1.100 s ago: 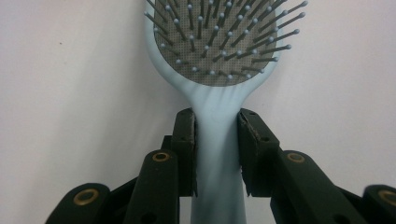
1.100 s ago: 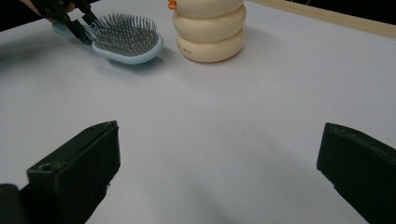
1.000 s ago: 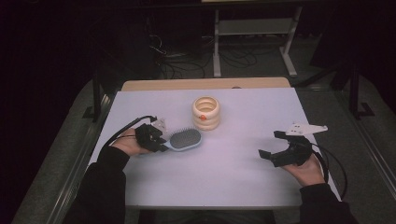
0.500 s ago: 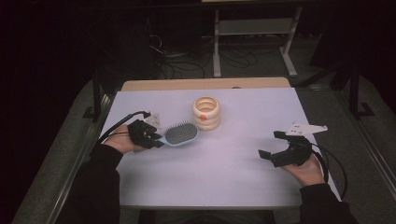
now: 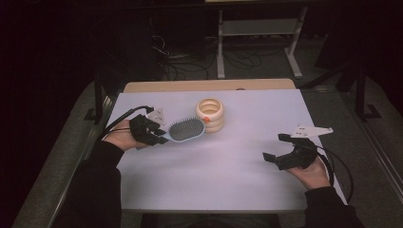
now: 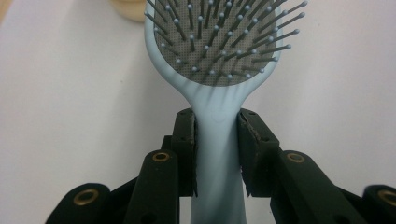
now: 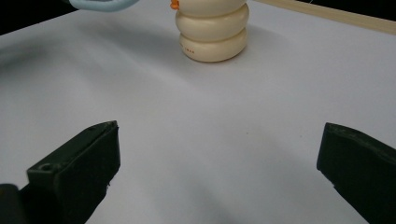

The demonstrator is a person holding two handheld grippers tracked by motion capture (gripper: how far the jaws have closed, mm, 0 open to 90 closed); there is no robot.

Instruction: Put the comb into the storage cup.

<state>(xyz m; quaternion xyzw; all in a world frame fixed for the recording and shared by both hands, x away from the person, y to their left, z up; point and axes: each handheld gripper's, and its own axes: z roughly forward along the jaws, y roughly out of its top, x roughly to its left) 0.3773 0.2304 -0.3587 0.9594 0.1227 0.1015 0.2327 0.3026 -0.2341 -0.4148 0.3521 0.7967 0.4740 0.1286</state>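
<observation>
now left gripper (image 5: pixel 159 135) jaws clamp hairbrush (image 5: pixel 186 129) handle, cream ringed pot (image 5: pixel 210 114) just beyond; right gripper (image 5: pixel 280 146) jaws wide.

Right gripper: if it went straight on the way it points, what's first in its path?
Probably the cream ringed holder. The right gripper has open fingers, bare table between, though depth is unclear.

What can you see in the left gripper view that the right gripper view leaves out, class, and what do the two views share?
The left gripper view alone gives the grip: the left gripper has its jaws shut on the light blue handle of the hairbrush, whose grey pad and ball-tipped bristles face the camera.

The right gripper view alone gives the right gripper, jaws wide open with nothing between them, and the cream ringed holder standing upright with an orange spot near its top.

Both share the white table, and each catches the other's item at its top edge.
</observation>
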